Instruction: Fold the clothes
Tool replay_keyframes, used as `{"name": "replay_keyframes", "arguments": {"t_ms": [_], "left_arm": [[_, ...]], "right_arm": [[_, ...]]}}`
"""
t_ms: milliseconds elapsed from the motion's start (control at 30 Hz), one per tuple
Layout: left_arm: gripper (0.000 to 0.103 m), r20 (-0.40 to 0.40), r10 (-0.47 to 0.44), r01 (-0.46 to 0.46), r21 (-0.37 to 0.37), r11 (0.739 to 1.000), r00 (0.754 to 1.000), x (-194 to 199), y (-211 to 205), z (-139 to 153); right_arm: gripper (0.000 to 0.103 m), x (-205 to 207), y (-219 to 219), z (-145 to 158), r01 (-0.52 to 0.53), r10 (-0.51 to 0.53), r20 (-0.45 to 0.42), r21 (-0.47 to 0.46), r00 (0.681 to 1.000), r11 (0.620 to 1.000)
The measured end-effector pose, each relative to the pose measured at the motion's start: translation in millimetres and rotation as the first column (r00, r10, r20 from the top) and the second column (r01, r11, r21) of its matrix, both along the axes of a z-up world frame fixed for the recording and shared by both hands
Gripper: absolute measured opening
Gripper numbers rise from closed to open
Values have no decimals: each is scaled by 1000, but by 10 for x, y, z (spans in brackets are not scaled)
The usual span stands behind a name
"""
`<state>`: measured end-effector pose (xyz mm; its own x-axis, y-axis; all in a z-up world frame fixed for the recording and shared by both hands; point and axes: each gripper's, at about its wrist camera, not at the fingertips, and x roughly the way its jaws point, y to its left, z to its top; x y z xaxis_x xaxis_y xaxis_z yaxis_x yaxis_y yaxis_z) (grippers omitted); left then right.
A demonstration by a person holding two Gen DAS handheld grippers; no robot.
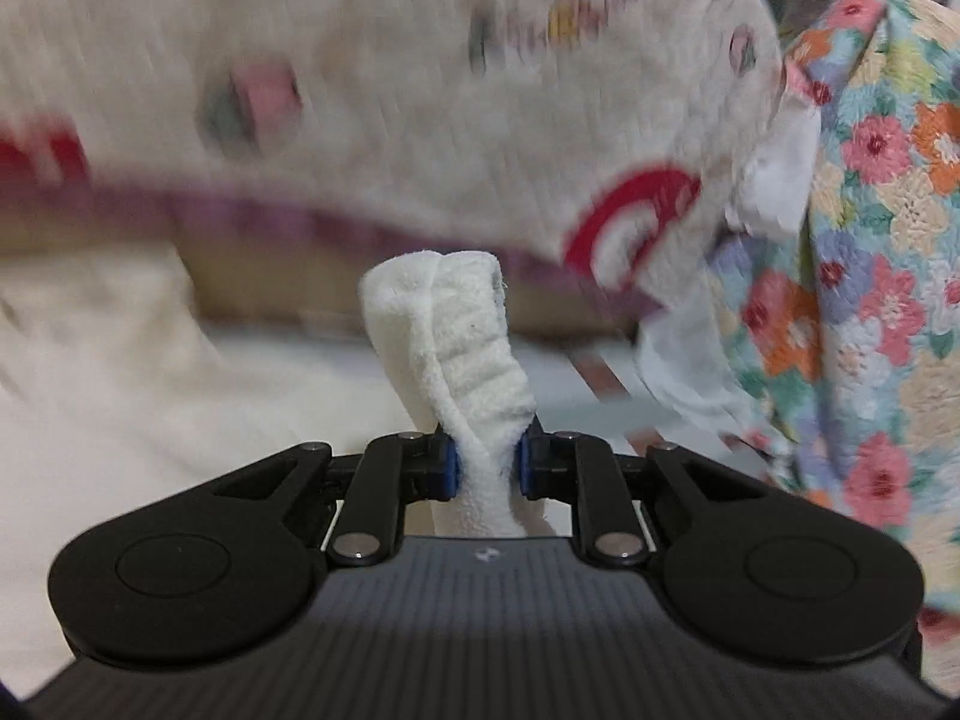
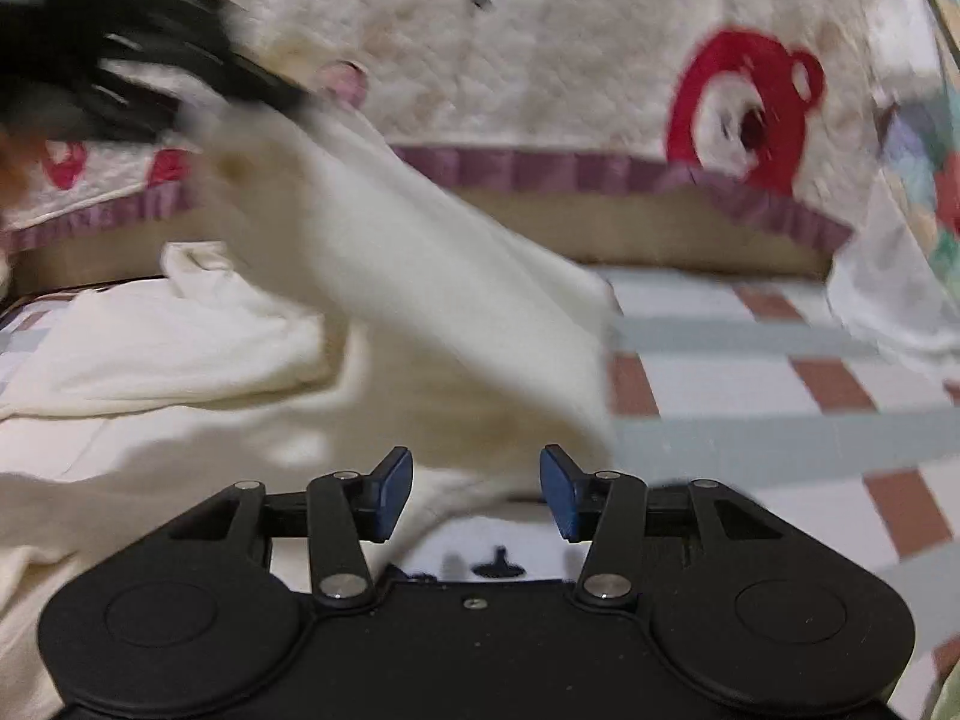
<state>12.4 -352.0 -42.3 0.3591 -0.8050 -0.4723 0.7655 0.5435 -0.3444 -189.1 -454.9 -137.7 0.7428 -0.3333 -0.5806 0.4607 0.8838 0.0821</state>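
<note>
A cream-white fleecy garment (image 2: 384, 276) lies spread and partly lifted over the checked bed sheet. In the left wrist view my left gripper (image 1: 486, 468) is shut on a bunched fold of this white garment (image 1: 456, 354), which sticks up between the blue pads. In the right wrist view that left gripper (image 2: 138, 66) shows as a blurred black shape at upper left, holding the cloth up. My right gripper (image 2: 476, 492) stands open just above the garment's near edge, with nothing between its fingers.
A cream quilt (image 2: 540, 60) with red bear prints and a purple frill hangs behind. A floral quilt (image 1: 870, 240) is piled at the right. The checked sheet (image 2: 780, 396) lies bare to the right of the garment.
</note>
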Motion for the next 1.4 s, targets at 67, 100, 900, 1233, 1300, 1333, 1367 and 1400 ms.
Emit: {"name": "replay_keyframes", "arguments": {"t_ms": [67,100,900,1233,1300,1333,1367,1400], "left_arm": [[17,38,49,-50,13,999,998,136,284,50],[17,39,80,-81,24,996,996,233,462,62],[32,-280,468,-461,97,882,838,1103,2202,-1091],[58,-209,370,-321,236,917,905,1045,1977,-1179],[55,-110,366,-318,311,896,924,1040,1834,-1249],[39,-77,373,-330,327,886,925,1048,1812,-1278],[21,-67,409,-372,307,876,910,1031,1893,-1234],[21,-64,454,-421,277,864,889,1007,2001,-1169]], "right_arm": [[53,54,-79,-71,20,-19,-9,52,1000,998],[53,107,-112,-104,21,-20,-9,80,1000,997],[15,654,130,-356,-40,46,-125,50,991,998],[16,688,177,-360,-27,31,-142,29,989,999],[16,682,172,-364,-20,24,-137,36,990,999],[16,681,173,-366,-18,23,-136,36,990,999],[16,682,175,-368,-19,24,-136,34,990,999],[16,685,180,-368,-20,24,-139,32,990,999]]}}
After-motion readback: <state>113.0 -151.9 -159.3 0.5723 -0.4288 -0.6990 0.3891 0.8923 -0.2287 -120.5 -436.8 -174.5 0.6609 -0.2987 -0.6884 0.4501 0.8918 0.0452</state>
